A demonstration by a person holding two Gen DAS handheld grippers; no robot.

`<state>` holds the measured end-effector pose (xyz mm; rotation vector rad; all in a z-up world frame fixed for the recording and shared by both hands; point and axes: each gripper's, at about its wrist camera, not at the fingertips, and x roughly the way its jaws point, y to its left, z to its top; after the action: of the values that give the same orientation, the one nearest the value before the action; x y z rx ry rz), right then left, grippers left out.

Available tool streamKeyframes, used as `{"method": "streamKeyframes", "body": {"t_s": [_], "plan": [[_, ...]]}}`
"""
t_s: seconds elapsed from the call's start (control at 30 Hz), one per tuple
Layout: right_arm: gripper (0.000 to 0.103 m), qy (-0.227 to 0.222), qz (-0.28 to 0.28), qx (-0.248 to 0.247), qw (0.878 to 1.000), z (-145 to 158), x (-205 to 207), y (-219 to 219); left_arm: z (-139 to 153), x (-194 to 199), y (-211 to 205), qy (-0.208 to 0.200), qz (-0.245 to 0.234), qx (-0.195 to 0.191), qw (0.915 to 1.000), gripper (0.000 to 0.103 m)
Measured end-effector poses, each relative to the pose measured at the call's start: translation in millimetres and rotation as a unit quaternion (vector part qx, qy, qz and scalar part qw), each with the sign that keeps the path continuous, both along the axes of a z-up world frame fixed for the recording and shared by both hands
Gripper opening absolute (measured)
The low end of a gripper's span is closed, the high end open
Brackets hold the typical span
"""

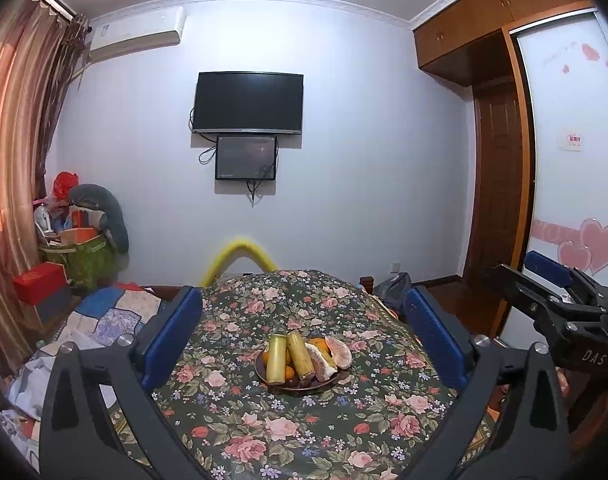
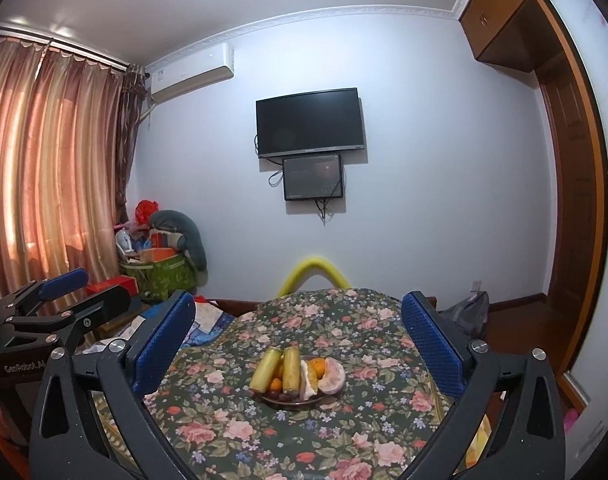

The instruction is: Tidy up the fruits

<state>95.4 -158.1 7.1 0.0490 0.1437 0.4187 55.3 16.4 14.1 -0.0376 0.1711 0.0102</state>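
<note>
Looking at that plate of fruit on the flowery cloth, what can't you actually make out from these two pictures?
- Dark fruits at the plate bottom: both views, too small, hidden under the yellow-green stalks.
- Oranges: count unclear, covered by the peeled citrus pieces.
- Lower wall screen: picture too dim.
- Table beneath the cloth: fully covered.

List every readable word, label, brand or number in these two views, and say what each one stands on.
"DAS": white letters on the black body of the right gripper, seen from the left wrist view.
"GenRobot.AI", last letters cut off: on the body of the left gripper, seen from the right wrist view.
Red sign on the white wardrobe door: too small to read.
Air conditioner label: blurred.
</note>
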Motion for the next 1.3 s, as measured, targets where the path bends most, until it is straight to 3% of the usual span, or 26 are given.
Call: {"method": "streamKeyframes", "body": {"t_s": [1.3], "plan": [[0.103, 0.004, 0.006, 0.001, 1.0, 3.4, -4.7, -1.3, -2.6, 4.8, -0.1, 0.01, -0.013, -0.004, 0.9999, 0.103]]}}
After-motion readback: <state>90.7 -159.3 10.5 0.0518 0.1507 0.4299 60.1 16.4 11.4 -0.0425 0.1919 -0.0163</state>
